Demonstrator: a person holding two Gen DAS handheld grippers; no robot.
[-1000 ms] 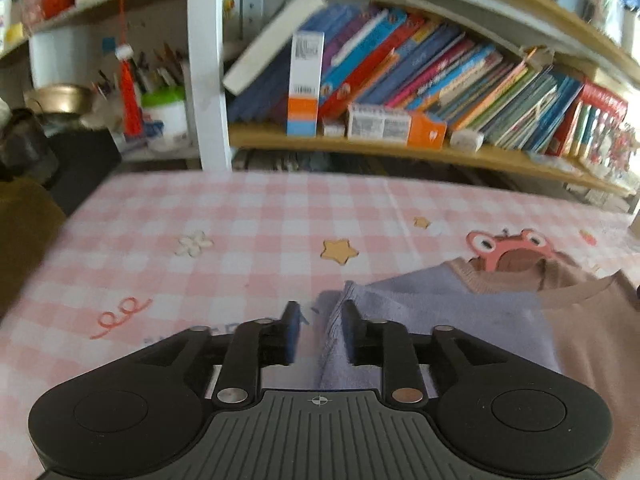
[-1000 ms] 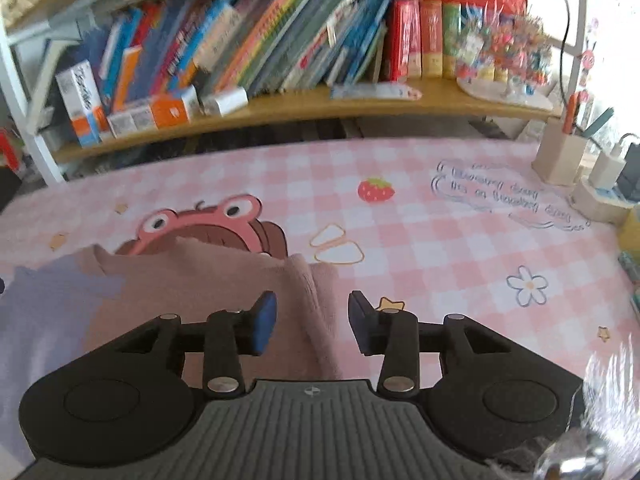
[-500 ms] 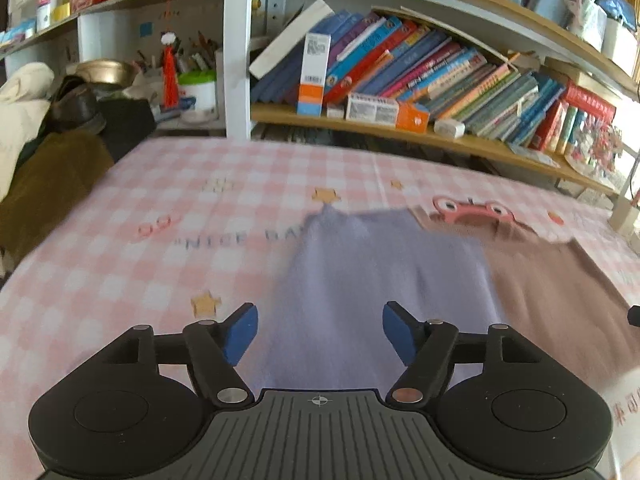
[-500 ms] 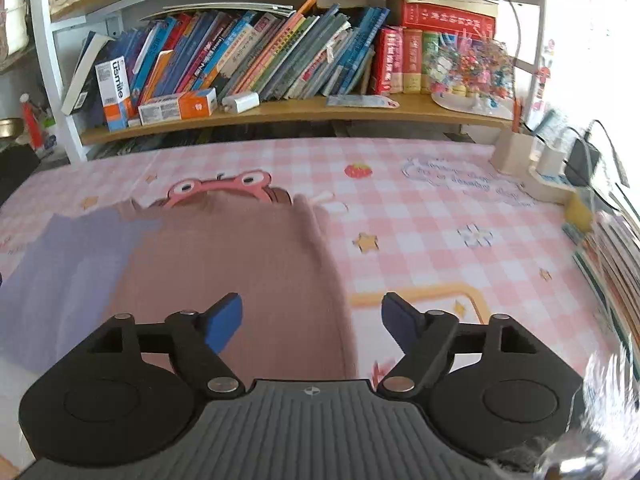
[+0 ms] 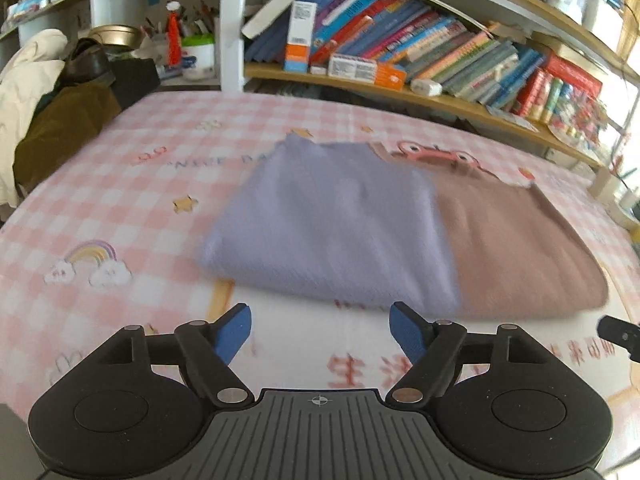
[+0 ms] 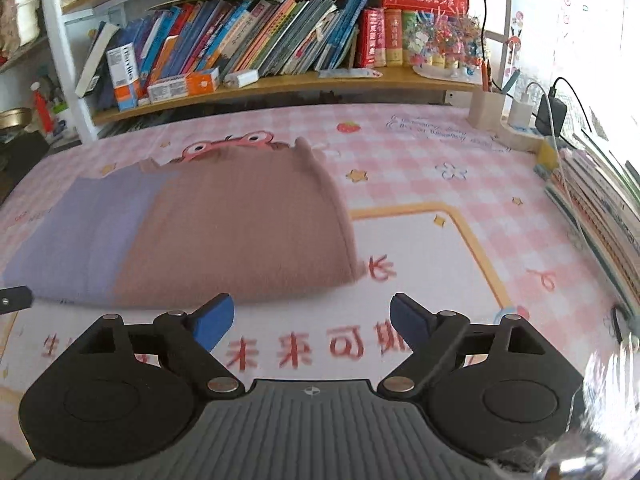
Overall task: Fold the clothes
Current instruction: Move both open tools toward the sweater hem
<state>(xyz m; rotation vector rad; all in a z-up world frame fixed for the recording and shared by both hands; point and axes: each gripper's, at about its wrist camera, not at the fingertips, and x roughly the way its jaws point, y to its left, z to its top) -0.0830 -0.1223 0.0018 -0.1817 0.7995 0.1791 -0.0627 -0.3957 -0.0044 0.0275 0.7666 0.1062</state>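
Both grippers empty, jaws wide apart. Left gripper [image 5: 320, 328] and right gripper [image 6: 312, 322] hover over bare pink-checked printed tablecloth [image 5: 132, 184], short of the cloth.

Garment = two-tone knit sweater, lavender half [image 5: 332, 224] + dusty-brown half [image 6: 244, 224], lying flat just ahead of both jaw pairs, not touching either. Near edge looks like a rounded fold, so judging one fold is done and we're btwn folds. Lavender sits fwd of left jaws, brown fwd and slightly left of right jaws.

Next, prob: second fold. Needs each gripper fwd to a side or corner, lower finger under the doubled edge, close on all layers. Knit is thick and soft, so a partial pinch is the risk.

Bookshelf w/ leaning books [image 6: 248, 40] beyond, irrelevant.
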